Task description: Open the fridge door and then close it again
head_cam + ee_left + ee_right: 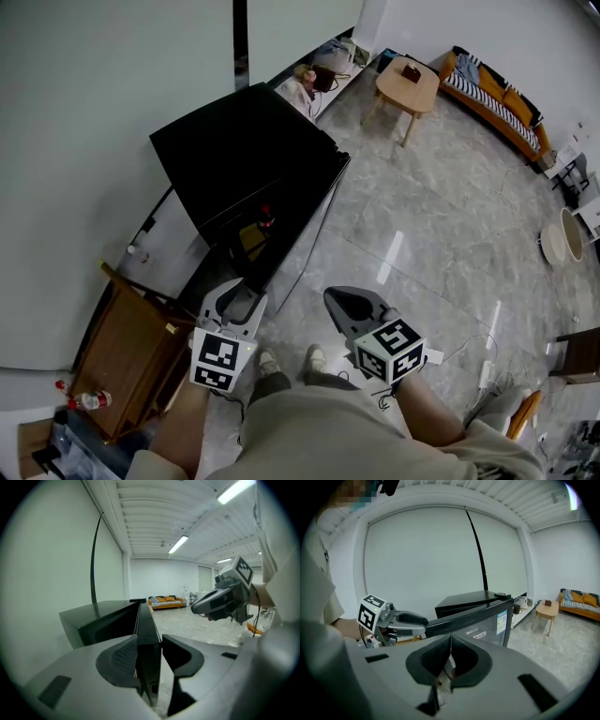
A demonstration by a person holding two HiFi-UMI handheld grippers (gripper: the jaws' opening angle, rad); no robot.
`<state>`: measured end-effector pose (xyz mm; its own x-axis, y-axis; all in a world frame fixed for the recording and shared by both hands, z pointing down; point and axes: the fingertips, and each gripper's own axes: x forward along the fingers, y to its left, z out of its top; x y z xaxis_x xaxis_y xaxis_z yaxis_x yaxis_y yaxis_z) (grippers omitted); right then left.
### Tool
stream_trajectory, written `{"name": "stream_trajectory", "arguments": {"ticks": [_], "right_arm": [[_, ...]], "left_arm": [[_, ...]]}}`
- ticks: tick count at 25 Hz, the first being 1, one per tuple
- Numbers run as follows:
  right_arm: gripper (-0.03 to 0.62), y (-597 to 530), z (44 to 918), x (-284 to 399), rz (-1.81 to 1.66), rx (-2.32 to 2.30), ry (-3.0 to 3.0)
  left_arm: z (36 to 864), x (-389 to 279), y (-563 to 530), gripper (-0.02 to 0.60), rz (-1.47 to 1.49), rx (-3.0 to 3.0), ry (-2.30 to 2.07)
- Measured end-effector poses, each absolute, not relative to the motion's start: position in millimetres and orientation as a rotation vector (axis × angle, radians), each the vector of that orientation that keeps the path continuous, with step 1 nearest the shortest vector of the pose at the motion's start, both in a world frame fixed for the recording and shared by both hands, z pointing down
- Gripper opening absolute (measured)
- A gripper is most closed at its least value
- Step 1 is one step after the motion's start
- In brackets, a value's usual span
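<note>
Only the left gripper view showed the left tool (150, 640) pinching the top edge of the ajar black-framed fridge door (146, 616), while the head view placed the pressed-together, empty right tool (349, 302) just beside that door.

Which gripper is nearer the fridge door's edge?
Left. The left gripper has the edge of the fridge door between its jaws; the right gripper, shut and empty, hangs apart on the door's outer side.
</note>
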<state>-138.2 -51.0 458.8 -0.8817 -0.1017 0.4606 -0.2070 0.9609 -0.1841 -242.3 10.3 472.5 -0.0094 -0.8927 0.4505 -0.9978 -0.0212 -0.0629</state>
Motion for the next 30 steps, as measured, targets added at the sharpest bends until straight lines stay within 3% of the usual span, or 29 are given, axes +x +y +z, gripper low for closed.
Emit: {"name": "stream_trajectory", "arguments": {"ticks": [11,22,30], "right_arm": [[-0.003,-59,454,-105,0.335,0.304,-2.655],[-0.003,-67,459,-83,0.360,0.365,-2.650],[-0.003,-76,461,-70,0.375,0.422,-2.647]], "left_arm": [[464,-203,10,0.160,0.340,2.029,-1.852],[462,-167,6,0.160,0.326,2.136,-1.675],[462,-136,-3,0.127,0.268,2.205,-1.593]]}}
